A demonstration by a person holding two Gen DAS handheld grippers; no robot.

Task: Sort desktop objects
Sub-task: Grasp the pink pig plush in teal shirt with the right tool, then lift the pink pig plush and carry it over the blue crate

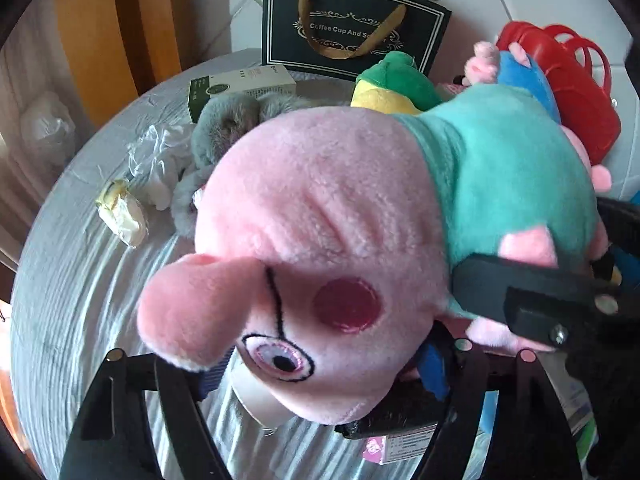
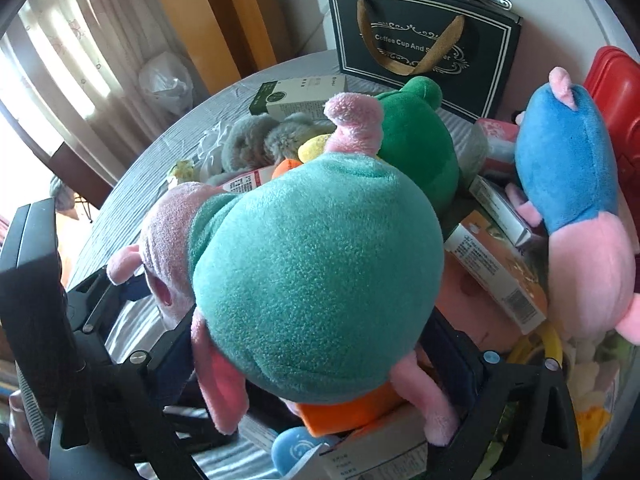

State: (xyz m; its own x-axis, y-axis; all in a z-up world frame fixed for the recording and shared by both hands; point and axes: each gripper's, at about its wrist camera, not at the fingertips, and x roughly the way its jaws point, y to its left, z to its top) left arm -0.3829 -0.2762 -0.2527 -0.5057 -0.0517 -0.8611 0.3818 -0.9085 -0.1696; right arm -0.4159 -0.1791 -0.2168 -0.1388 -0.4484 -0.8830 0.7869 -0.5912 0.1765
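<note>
A pink pig plush in a teal shirt fills both views. Its head point(image 1: 320, 216) lies between the fingers of my left gripper point(image 1: 320, 372), whose blue pads press on it from both sides. The plush's teal body point(image 2: 320, 248) sits between the fingers of my right gripper point(image 2: 316, 360), which close on its lower part. In the left wrist view a black finger of the right gripper point(image 1: 532, 300) lies against the shirt. The left gripper's frame point(image 2: 100, 300) shows at the left of the right wrist view.
Behind the pig lie a green frog plush point(image 2: 416, 140), a blue pig plush point(image 2: 568, 168), a grey plush point(image 1: 228, 124), several cartons point(image 2: 496, 276) and crumpled plastic point(image 1: 160, 160). A black paper bag point(image 1: 352, 24) and a red basket point(image 1: 576, 92) stand at the back. A grey cloth point(image 1: 80, 280) covers the table.
</note>
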